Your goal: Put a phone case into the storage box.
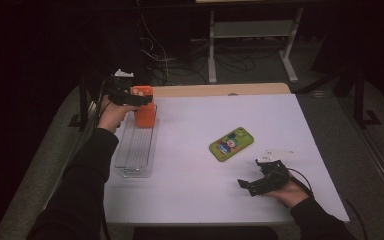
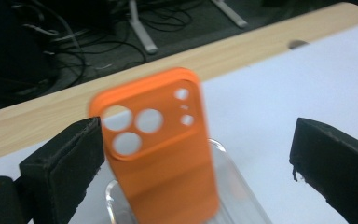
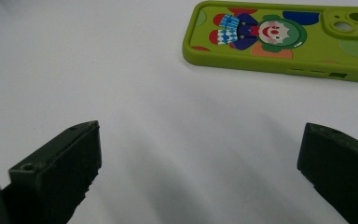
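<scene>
Our left gripper (image 2: 196, 154) has its jaws spread wide around one orange phone case (image 2: 161, 144), which stands upright at the far end of the single clear tray (image 1: 136, 150), nothing else in it. Our right gripper (image 3: 200, 172) gapes empty over the white table (image 1: 205, 190), near one green clown case (image 3: 284, 39) lying flat

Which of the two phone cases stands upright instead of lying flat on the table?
The orange phone case, standing on end in the clear tray between the open left gripper jaws. The green clown case lies flat.
</scene>
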A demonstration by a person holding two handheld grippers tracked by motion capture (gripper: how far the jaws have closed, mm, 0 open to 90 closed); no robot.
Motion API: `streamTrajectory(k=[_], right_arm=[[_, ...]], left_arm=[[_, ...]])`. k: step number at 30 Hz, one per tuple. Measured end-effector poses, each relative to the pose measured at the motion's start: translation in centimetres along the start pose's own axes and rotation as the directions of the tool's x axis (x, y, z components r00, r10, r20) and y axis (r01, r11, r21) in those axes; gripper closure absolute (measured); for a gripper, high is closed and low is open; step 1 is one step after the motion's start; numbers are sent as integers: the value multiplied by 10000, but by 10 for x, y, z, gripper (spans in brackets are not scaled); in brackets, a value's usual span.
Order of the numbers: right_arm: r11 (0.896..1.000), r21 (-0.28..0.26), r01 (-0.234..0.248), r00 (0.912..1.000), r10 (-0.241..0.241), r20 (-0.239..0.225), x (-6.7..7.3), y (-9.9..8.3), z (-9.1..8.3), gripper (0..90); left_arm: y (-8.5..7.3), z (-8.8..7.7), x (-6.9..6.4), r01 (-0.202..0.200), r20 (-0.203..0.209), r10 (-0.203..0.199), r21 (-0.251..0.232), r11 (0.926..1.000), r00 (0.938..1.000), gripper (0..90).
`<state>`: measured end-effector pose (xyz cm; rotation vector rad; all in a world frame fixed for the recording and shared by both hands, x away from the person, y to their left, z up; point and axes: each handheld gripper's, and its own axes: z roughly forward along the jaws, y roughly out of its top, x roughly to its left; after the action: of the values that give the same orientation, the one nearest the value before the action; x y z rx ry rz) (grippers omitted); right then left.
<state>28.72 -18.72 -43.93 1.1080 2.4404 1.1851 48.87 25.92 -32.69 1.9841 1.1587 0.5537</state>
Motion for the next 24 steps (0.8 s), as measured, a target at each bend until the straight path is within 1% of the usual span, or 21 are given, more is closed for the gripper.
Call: streamTrajectory(k=[3, 4, 5, 6, 9, 12, 13, 14, 16, 18, 19, 20, 22, 23, 24], right_arm=[[9999, 105, 2, 10000, -2, -19, 1, -1, -1, 0], [10000, 52, 72, 10000, -72, 6, 1, -1, -1, 0], [10000, 27, 8, 10000, -8, -7, 1, 0, -1, 0], [10000, -63, 35, 10000, -35, -2, 1, 0, -1, 0], [9999, -68, 131, 9999, -131, -22, 1, 0, -1, 0], [10000, -12, 67, 10000, -67, -63, 3, 0, -3, 0], [10000, -20, 77, 10000, -77, -37, 3, 0, -3, 0], [9999, -49, 117, 9999, -117, -13, 3, 0, -3, 0], [9999, -65, 84, 10000, -85, -18, 2, 1, -3, 0], [9999, -123, 47, 10000, -47, -40, 2, 2, -4, 0], [9999, -145, 68, 10000, -68, -27, 2, 2, -4, 0], [9999, -139, 84, 10000, -85, -48, 2, 1, -4, 0], [9999, -116, 55, 10000, -55, -27, 2, 1, -5, 0], [9998, -161, 139, 9999, -139, -30, 1, 0, -5, 0], [9999, -159, 56, 10000, -57, -26, 2, 1, -6, 0]], left_arm=[[0, -11, -11, -266, 428, 271, -123, 9996, 9987, 27], [-1, -14, -15, -358, 543, 365, -132, 9993, 9979, 27], [-1, -17, -19, -469, 637, 477, -132, 9988, 9968, 27], [-2, -20, -25, -552, 806, 566, -196, 9983, 9951, 27], [-6, -24, -39, -813, 1183, 839, -269, 9963, 9894, 27], [-10, -28, -55, -1082, 1640, 1129, -374, 9934, 9800, 27], [-11, -29, -60, -1256, 1798, 1285, -272, 9917, 9753, 27], [-13, -30, -67, -1347, 1982, 1372, -263, 9905, 9705, 27], [-16, -32, -77, -1535, 2222, 1557, -270, 9878, 9625, 27], [-19, -33, -88, -1612, 2506, 1644, -332, 9864, 9540, 27], [-21, -34, -94, -1548, 2619, 1593, -376, 9872, 9519, 27], [-23, -34, -101, -1587, 2719, 1653, -462, 9862, 9480, 27], [-26, -35, -110, -1579, 2907, 1677, -570, 9858, 9420, 27], [-28, -35, -115, -1580, 3026, 1692, -615, 9855, 9380, 27], [-30, -36, -120, -1571, 3126, 1676, -588, 9858, 9350, 27]])
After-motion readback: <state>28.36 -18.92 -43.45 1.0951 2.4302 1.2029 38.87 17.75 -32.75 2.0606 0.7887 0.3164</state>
